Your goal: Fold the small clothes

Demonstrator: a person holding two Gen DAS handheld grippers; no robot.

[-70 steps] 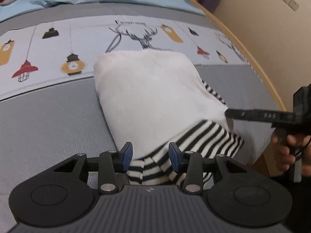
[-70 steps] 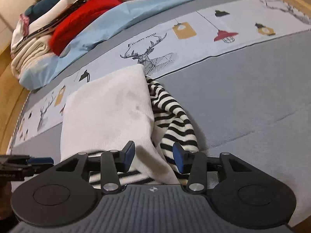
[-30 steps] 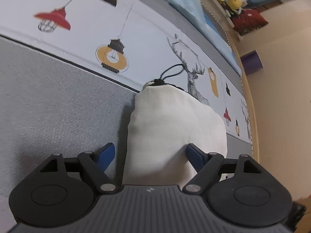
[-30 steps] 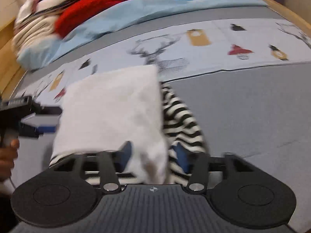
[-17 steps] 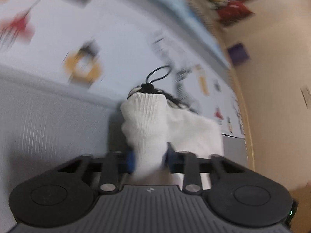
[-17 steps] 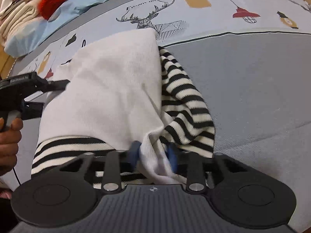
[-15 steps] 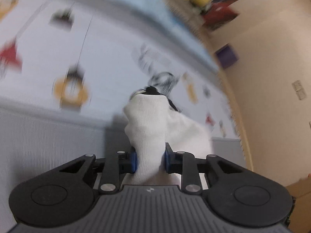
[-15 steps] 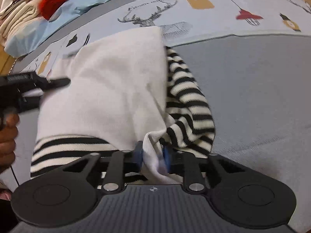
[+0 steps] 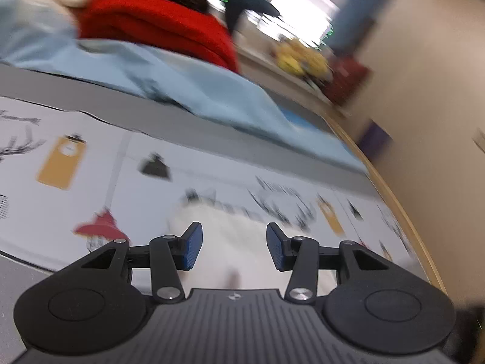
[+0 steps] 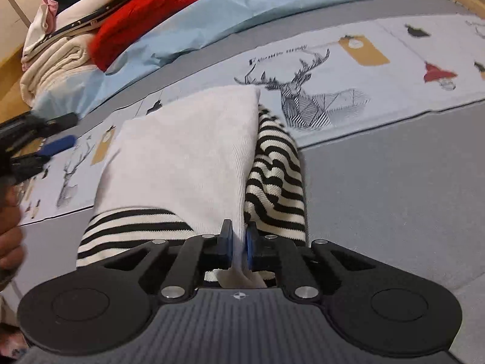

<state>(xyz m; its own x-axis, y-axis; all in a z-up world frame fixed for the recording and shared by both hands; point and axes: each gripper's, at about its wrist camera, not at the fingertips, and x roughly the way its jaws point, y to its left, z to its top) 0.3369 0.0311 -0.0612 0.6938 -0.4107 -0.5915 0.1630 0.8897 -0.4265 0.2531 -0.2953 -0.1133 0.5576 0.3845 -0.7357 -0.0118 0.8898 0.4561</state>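
Observation:
A folded white garment [image 10: 188, 151] with black-and-white striped sleeves [image 10: 275, 176] lies on the printed bedspread [image 10: 379, 97]. My right gripper [image 10: 239, 236] is at its near edge, the jaws closing with a fold of the white cloth pinched between the blue pads. In the left wrist view the picture is blurred. My left gripper [image 9: 232, 236] hangs above the white garment [image 9: 242, 227], its jaws opening and nothing pressed between them. From the right wrist view the left gripper [image 10: 45, 139] shows at the far left, held by a hand [image 10: 9, 233].
A pile of folded clothes, red [image 10: 145, 15] and cream [image 10: 54, 69], rests on a light blue sheet [image 10: 242, 3] at the head of the bed. The wooden bed edge [image 9: 394, 200] and a wall run along the right. Grey bedspread [image 10: 394, 197] stretches to the right.
The left gripper pinched the white garment's far end, then let it go, rose and swung up toward the clothes pile. The right gripper closed on the garment's near edge.

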